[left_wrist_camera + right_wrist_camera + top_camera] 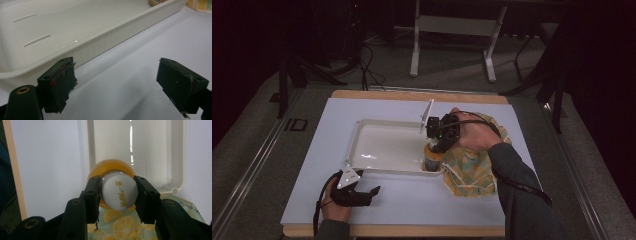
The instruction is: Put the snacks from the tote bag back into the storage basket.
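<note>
A white tray (362, 131) lies in the middle of the white table mat. My right gripper (438, 142) is shut on the white cap of a small orange bottle (432, 160), which stands upright at the tray's near right corner. From above, the bottle (119, 191) sits between my two black jaws (119, 195), over the tray's end (175, 157). My left gripper (374, 192) rests open on the mat just in front of the tray's near left corner. Its jaws (116, 82) stand wide apart with nothing between them, facing the tray's ribbed wall (105, 42).
A yellow lemon-print cloth bag (472, 167) lies right of the tray, under my right hand, and shows beneath the jaws (120, 222). The mat's wooden edge (412, 231) runs along the front. Table legs and cables stand on the floor beyond.
</note>
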The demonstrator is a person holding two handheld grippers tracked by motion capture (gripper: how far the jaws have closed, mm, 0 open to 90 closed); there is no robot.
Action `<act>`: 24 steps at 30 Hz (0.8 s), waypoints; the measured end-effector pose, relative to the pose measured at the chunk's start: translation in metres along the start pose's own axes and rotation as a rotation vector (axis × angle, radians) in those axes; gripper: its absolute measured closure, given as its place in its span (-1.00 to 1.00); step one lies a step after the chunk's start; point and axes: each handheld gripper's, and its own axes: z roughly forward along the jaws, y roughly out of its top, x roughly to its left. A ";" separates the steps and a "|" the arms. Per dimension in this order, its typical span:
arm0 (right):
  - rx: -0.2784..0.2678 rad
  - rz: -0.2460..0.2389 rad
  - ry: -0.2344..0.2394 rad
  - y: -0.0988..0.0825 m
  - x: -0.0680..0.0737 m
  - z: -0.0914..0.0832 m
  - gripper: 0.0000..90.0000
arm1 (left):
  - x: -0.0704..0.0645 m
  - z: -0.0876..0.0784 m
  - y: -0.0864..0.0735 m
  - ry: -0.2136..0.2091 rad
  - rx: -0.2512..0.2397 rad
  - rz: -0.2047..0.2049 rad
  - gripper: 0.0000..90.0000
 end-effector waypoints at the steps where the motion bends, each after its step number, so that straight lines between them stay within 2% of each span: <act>1: -0.001 0.002 0.001 0.000 0.000 0.000 0.31 | 0.000 0.000 0.000 0.000 0.000 0.000 -0.65; 20: -0.003 0.028 0.004 -0.003 -0.001 0.000 0.30 | 0.000 0.000 0.000 0.000 0.000 0.002 -0.65; 24: 0.016 0.030 0.006 -0.003 -0.001 -0.001 0.31 | 0.000 0.000 0.000 0.000 0.001 0.001 -0.65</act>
